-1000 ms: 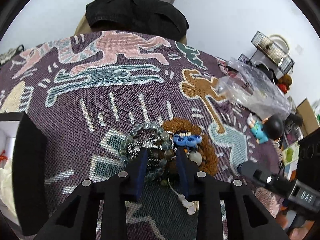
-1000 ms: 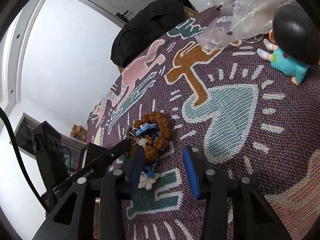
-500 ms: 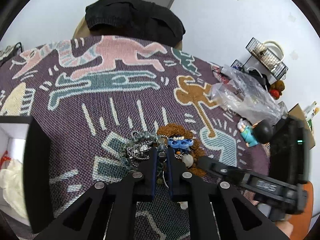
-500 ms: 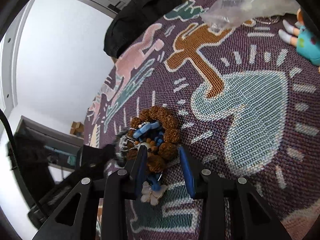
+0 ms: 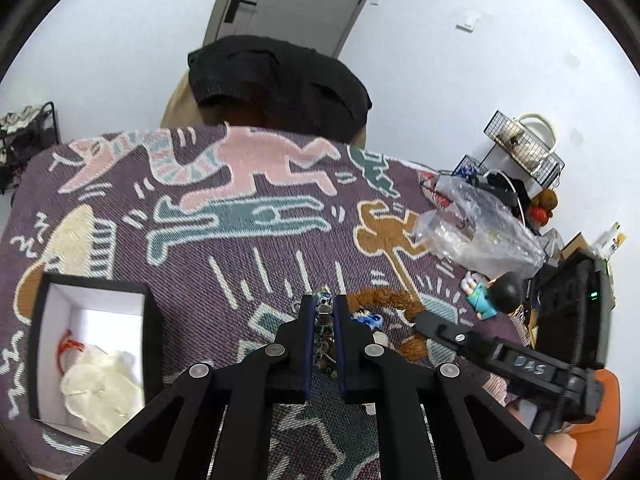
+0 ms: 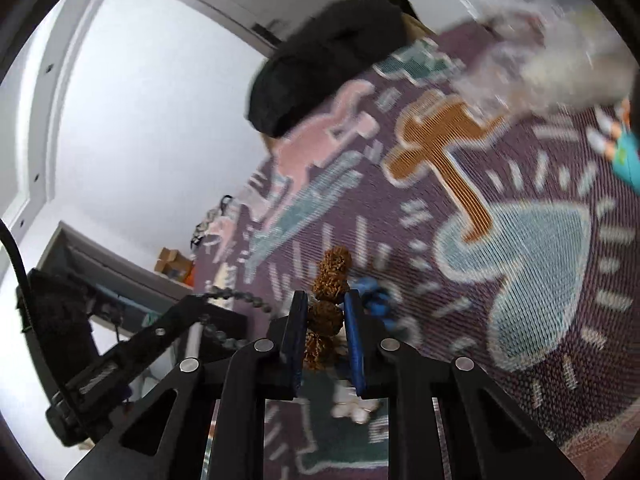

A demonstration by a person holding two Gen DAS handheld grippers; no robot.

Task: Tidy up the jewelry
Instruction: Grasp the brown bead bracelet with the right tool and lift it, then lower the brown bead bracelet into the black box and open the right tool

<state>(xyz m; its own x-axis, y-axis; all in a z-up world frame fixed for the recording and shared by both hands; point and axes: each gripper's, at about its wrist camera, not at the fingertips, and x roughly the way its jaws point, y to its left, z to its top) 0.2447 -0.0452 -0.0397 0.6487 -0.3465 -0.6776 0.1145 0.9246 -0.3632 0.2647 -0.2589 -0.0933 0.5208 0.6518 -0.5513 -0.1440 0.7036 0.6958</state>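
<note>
Knobbly brown seed beads (image 6: 325, 312), light and limp, sit clamped in the right gripper (image 6: 323, 312); the left gripper (image 5: 322, 312) pinches a grey bead strand (image 5: 322, 316).

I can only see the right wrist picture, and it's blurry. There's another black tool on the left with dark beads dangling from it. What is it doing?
Observer: That is the left gripper. It is shut on a grey-green bead bracelet, pinched between its fingers.
Operator: Where might that bracelet go?
Observer: Probably into an open black box with a white inside. It sits on the patterned blanket to that gripper's left.
Operator: Is anything in it?
Observer: Yes, a pale crumpled item and a red cord.
</note>
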